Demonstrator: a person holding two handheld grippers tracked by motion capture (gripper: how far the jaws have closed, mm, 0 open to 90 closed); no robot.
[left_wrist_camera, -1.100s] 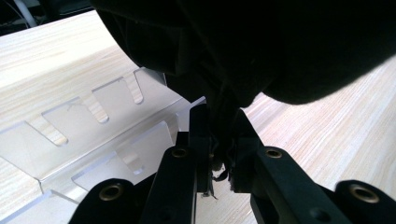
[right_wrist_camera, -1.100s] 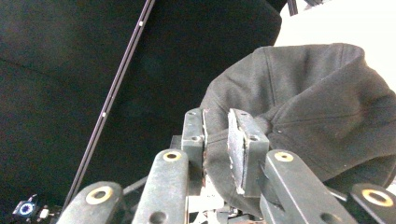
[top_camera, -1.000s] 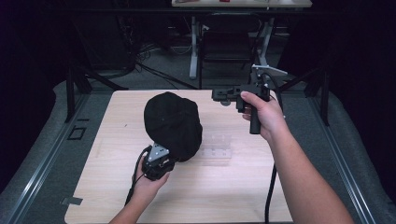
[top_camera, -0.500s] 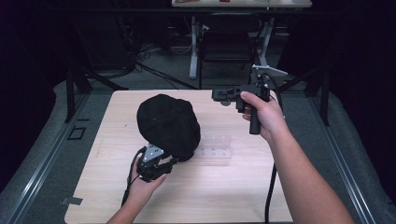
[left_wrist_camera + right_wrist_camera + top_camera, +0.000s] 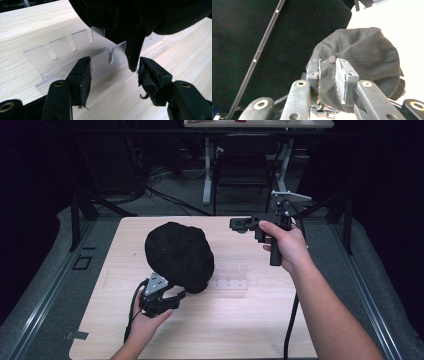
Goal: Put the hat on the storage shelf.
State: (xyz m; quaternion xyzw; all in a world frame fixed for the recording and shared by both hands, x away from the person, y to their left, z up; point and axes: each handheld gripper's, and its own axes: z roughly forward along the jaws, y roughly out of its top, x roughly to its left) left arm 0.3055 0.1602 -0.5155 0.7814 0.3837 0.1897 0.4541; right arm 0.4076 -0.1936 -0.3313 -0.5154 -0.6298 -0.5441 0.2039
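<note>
High view: unmarked black cap (image 5: 177,254).

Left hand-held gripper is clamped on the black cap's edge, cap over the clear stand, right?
No: the left hand-held gripper is open, its jaws having just been opening, and the black cap hangs loose between them, as the left gripper view shows. The cap is over the clear stand.

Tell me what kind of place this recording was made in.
Probably a lab or workshop set up for recording. A light wooden table stands in a dark room, with loose cables on the floor behind it and a desk's metal legs farther back.
</note>
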